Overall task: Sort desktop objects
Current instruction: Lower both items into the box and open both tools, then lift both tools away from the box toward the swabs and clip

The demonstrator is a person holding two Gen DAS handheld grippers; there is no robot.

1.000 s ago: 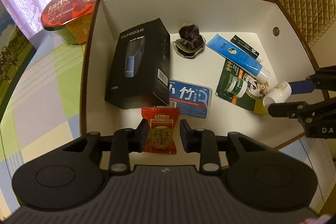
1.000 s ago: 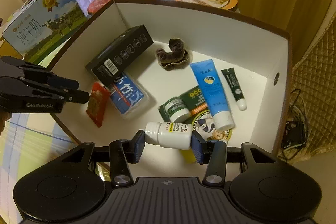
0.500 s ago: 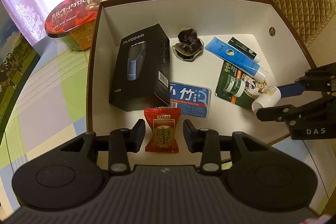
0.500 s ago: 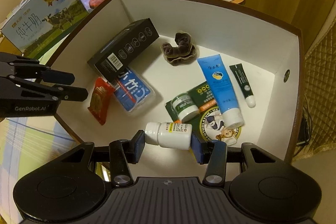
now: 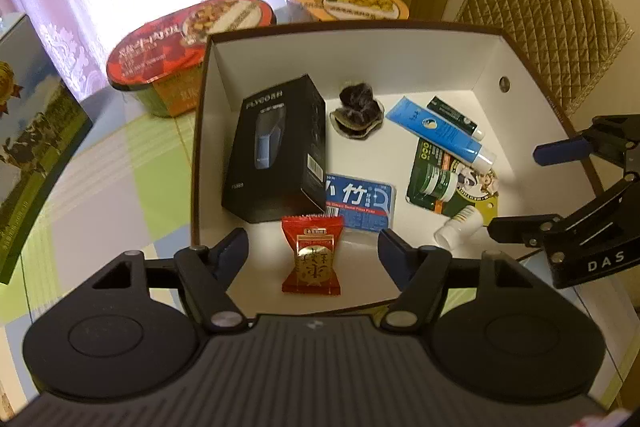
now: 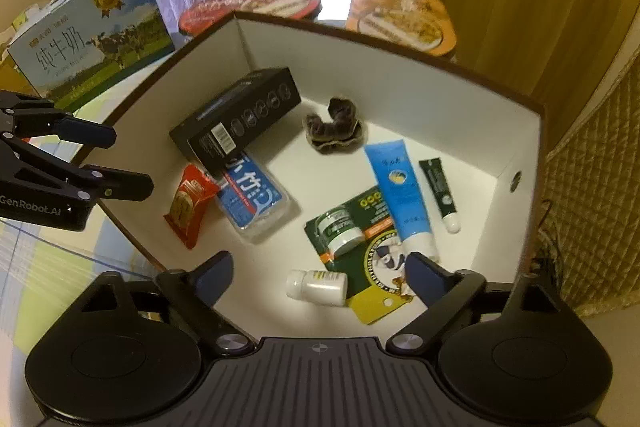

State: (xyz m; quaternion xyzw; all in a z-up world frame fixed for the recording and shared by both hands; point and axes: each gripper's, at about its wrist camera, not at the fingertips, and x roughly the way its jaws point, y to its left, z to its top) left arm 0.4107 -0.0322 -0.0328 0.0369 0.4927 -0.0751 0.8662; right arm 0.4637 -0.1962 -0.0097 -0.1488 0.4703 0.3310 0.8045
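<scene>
Jaws wide on my left gripper (image 5: 313,247), empty; red snack packet (image 5: 312,254) lies free between them on box (image 5: 352,65) floor, near front wall. Jaws wide on my right gripper (image 6: 320,269) too; white pill bottle (image 6: 318,286) lies on its side below, beside green card (image 6: 372,227). Black carton (image 5: 276,147), blue tube (image 6: 402,195) rest deeper in box.
</scene>
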